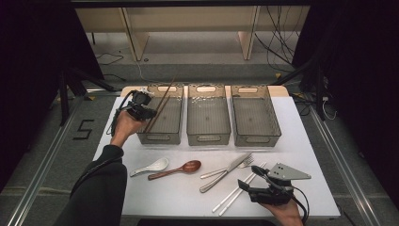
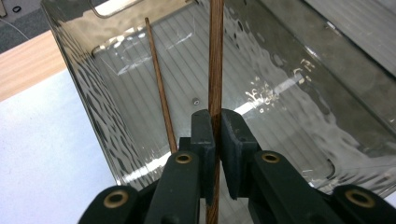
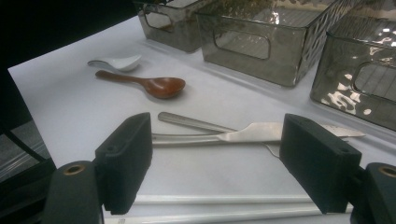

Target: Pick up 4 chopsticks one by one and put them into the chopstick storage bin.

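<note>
**Sorting utensils: brown chopsticks going into the left bin**

The left gripper (image 1: 141,109) is hovering over the left smoky translucent plastic bin (image 1: 162,137), its jaws clamping a dark brown wooden chopstick (image 2: 215,56). The stick is pointing steeply into the bin, likely so its tip lands inside before letting go. A second brown wooden chopstick (image 2: 159,84) is leaning inside against the bin wall, apparently already dropped, so this bin seems to be collecting chopsticks.

The right gripper (image 3: 215,163) is waiting low at the table's near edge, jaws standing wide apart and holding nothing. They are straddling the pair of white plastic chopsticks (image 3: 224,200) lying side by side, probably lined up as the next pick.

On the white table (image 1: 160,193), other items are lying in a row for easy reach: a white ceramic soup spoon (image 1: 151,166), a brown wooden spoon (image 1: 178,169), and a steel table knife (image 1: 225,171) crossing a steel fork (image 1: 237,165). The middle bin (image 1: 208,137) and right bin (image 1: 257,138) are sitting empty, presumably awaiting other utensil types.
</note>
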### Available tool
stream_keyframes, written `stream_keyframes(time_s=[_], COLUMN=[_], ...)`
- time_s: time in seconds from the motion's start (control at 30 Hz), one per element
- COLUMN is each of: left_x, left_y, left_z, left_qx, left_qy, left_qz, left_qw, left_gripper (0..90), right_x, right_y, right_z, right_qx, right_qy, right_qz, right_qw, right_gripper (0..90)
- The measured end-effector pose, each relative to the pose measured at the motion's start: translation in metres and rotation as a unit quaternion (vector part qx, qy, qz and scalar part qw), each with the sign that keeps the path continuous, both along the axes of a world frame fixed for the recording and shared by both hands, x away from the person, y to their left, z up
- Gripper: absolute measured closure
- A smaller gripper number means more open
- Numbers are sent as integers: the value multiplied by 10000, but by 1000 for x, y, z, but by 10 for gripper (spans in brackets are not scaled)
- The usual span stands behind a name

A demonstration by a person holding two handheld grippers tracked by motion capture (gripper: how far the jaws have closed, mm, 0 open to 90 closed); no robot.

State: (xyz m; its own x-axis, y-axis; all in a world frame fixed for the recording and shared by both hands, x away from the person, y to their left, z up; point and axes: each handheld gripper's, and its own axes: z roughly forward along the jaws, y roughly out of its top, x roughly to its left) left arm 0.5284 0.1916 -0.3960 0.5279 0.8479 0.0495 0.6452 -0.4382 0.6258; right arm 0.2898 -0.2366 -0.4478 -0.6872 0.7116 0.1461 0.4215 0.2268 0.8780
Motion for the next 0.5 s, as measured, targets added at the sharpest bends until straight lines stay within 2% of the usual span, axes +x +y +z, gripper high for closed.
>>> stream_keyframes(time_s=[0.5], left_x=[1], left_y=[-2], left_z=[-7], left_qx=[47], left_qy=[78], left_qz=[38], left_qw=[10000], left_gripper=[825], right_x=[0], right_y=[0], right_z=[0], right_qx=[2], right_qy=[8], right_qz=[-4], right_qw=[10000], right_gripper=[264])
